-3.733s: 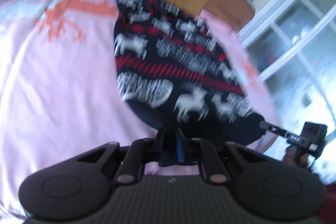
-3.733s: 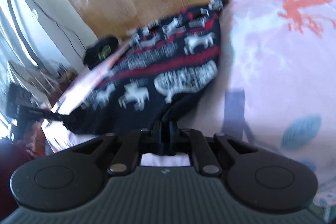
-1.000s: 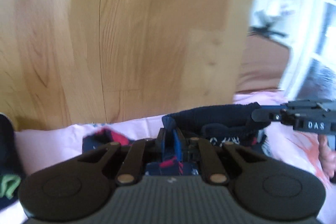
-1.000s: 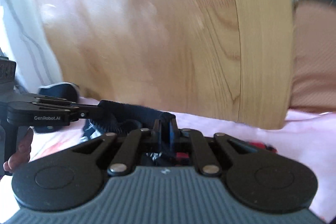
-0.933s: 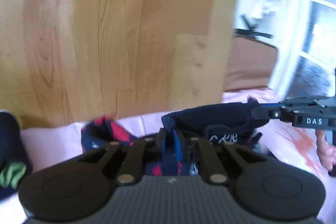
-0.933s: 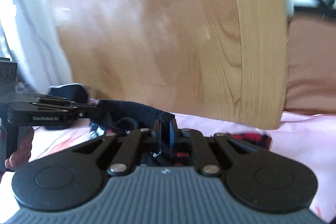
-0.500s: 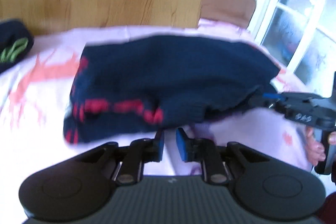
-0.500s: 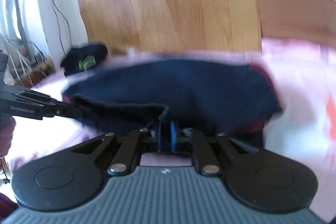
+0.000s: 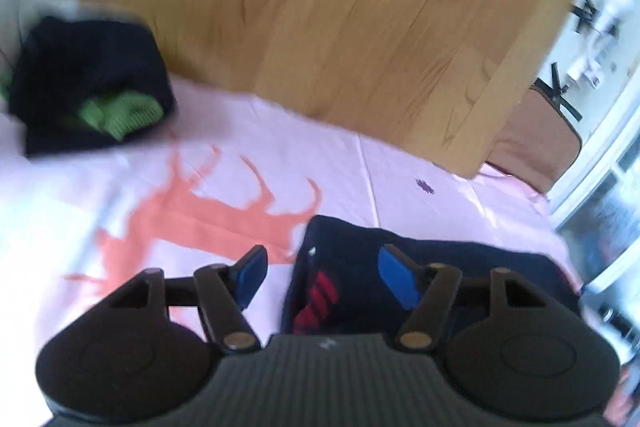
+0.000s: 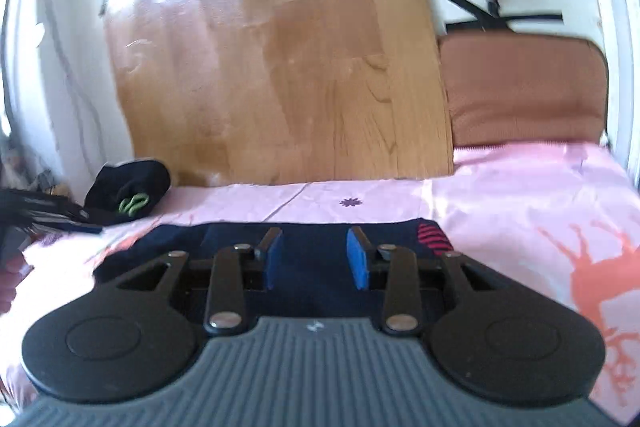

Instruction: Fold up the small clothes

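Navy sweater [image 10: 316,267] lying folded on pink sheet [image 10: 520,187]; left gripper [image 9: 324,277] and right gripper [image 10: 315,263], jaws just opened, spread above it, gripping nothing.

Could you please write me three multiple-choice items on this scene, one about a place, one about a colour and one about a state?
1. Where does the folded navy sweater lie?
A. on the pink bedsheet
B. on top of the wooden board
C. on the brown cushion

2. What colour is the trim on the dark bundle of clothes near the wooden board?
A. orange
B. green
C. white

3. How do the jaws of the left gripper and the right gripper stand?
A. both open, pads off the cloth
B. both shut on the sweater
C. only the left open

Answers: 1 A, the sweater lies flat on the sheet in front of the board. 2 B, green cloth shows in its folds. 3 A, the blue pads stand apart in both wrist views, having just been opening, with nothing pinched between them.
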Demonstrator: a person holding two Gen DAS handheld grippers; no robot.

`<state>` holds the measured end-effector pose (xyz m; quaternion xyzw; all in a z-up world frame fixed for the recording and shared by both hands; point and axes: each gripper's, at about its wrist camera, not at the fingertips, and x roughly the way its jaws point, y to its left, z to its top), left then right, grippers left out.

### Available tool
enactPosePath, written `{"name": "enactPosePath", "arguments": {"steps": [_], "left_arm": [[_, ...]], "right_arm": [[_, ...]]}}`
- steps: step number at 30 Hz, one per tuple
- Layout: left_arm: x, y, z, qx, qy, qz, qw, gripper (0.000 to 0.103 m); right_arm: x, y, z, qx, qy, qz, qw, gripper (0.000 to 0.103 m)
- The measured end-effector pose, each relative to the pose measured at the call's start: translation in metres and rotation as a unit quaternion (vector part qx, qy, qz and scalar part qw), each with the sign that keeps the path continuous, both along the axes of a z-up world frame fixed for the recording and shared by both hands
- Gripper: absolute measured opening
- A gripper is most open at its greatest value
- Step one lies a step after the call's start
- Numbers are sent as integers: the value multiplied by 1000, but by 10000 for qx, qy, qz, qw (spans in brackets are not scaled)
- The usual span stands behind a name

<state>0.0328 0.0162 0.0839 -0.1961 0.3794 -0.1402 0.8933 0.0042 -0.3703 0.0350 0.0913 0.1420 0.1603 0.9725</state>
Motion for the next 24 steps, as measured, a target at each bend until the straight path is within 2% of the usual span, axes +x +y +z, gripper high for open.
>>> {"name": "enactPosePath", "arguments": {"steps": [1,2,3,4,5,6,7,9,10,12,14,16,18,20,24], "left_arm": [[11,-2,-6,-177,107,-152,9997,62],[20,-7,-11,-241,188,-266,9992,53],[27,-13,-16,-137,234,-312,9991,26],[31,-20,-19,155,226,-254,9993,15],[30,-23,-21,374,113,-151,9991,15],[29,-20,-23,305,-10,16,9995,15],[28,-9,-27,15,-40,205,9998,15],[28,7,-40,-526,81,465,9975,15],[27,7,-45,-566,76,502,9971,15],[19,-4,-43,-245,-11,508,9984,33],[7,-10,-33,48,-135,467,9988,34],[-10,-2,-20,26,-427,605,9972,34],[-23,8,-8,-316,-593,718,9952,35],[-29,2,3,-496,-724,455,9951,35],[-48,-34,8,-137,-950,-358,9947,37]], "right_arm": [[4,1,-2,83,58,47,9999,40],[8,6,-6,81,104,53,9999,40],[8,11,-11,21,160,37,9999,39],[9,17,-18,-50,305,84,9995,35],[12,21,-27,-118,609,207,9979,29],[17,25,-38,-202,962,258,9948,13],[19,26,-50,-232,1236,280,9917,4],[7,18,-61,-21,1159,314,9928,4],[4,14,-59,26,1187,320,9924,4],[5,10,-53,9,1300,325,9910,4],[3,13,-44,-150,1247,335,9915,10],[-4,15,-32,-192,936,389,9947,11],[-7,16,-17,-70,600,455,9971,11],[2,24,-4,-35,363,454,9983,12],[34,44,9,105,165,501,9986,12]]}}
